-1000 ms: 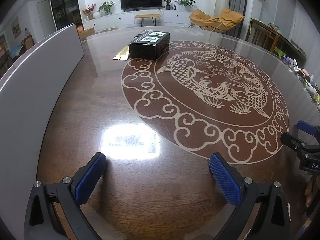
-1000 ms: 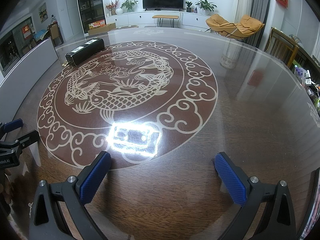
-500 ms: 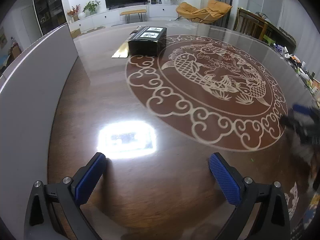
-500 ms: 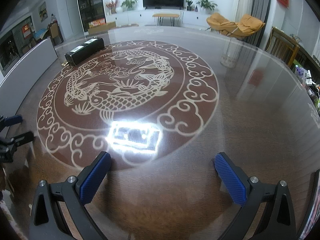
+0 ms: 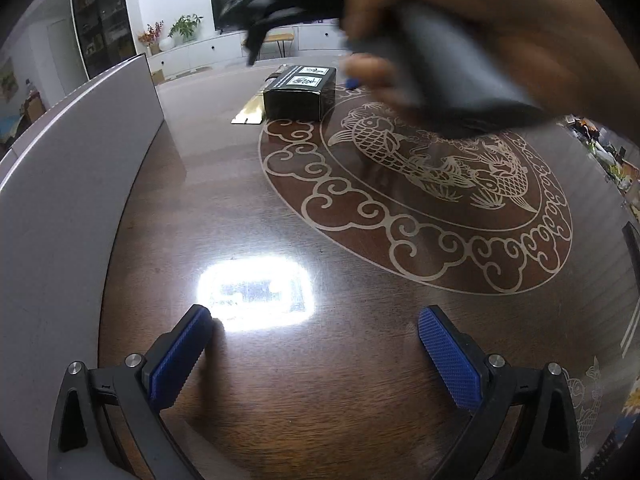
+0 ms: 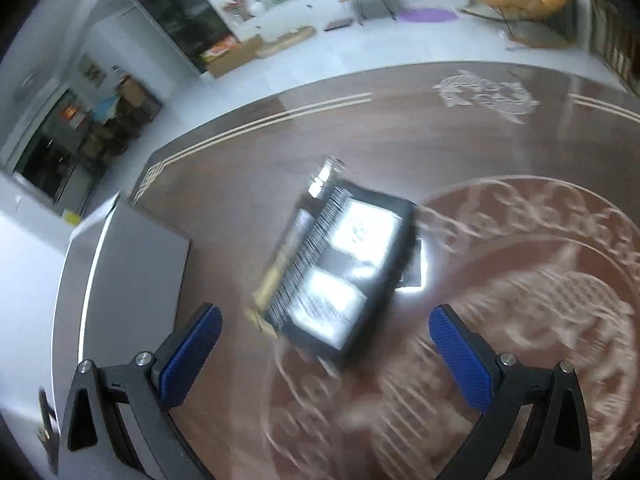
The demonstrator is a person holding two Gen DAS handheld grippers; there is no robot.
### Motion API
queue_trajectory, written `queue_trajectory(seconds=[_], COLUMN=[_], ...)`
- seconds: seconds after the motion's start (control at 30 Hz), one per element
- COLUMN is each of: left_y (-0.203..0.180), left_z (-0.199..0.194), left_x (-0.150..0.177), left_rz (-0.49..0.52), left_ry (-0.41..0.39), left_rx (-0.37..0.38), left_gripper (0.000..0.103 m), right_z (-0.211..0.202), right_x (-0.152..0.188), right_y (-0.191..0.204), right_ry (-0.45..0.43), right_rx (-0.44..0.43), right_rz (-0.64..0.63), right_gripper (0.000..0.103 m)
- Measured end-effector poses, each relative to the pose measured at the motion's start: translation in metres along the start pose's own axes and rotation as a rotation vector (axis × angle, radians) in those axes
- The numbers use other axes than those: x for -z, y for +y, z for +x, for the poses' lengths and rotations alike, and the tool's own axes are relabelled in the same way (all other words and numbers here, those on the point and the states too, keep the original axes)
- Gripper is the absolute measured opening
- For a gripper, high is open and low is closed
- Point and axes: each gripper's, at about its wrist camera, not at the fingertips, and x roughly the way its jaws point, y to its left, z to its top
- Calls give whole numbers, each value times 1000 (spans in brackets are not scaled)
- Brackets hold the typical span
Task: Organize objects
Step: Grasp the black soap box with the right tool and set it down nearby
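Your left gripper (image 5: 314,354) is held low with its jaws spread wide and nothing between the blue pads (image 5: 176,356). Your right gripper (image 6: 326,354) is likewise wide apart and holds nothing. Your right hand (image 5: 472,36), blurred, wraps the dark handle of that gripper, seen high in the left wrist view.
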Motion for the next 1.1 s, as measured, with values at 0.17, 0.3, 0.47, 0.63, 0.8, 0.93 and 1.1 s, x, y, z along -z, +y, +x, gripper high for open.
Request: queue_trajectory(seconds=[0.17, 0.3, 0.47, 0.63, 0.8, 0.93, 1.1], left_y=[-1, 0, -1, 0, 0, 0, 0], left_z=[0, -1, -1, -1, -1, -1, -1], left_x=[0, 0, 1, 1, 1, 0, 0], left_rz=[0, 0, 0, 0, 0, 0, 0], left_ry=[0, 0, 0, 0, 0, 0, 0], left_rx=[1, 1, 1, 1, 1, 1, 2], left_gripper=[103, 103, 103, 103, 103, 103, 103], right_z=[23, -2, -49, -111, -161, -163, -159], right_x=[-7, 8, 54, 141, 216, 235, 229], right_y=[6, -16, -76, -133, -176, -187, -194], right_ry=[12, -24, -49, -97, -168, -162, -158], right_rx=[104, 105, 203, 262, 287, 306, 312], right_rz=[-76, -170, -282, -335, -275, -247, -219], right_gripper=[70, 61, 60, 60, 60, 91, 103])
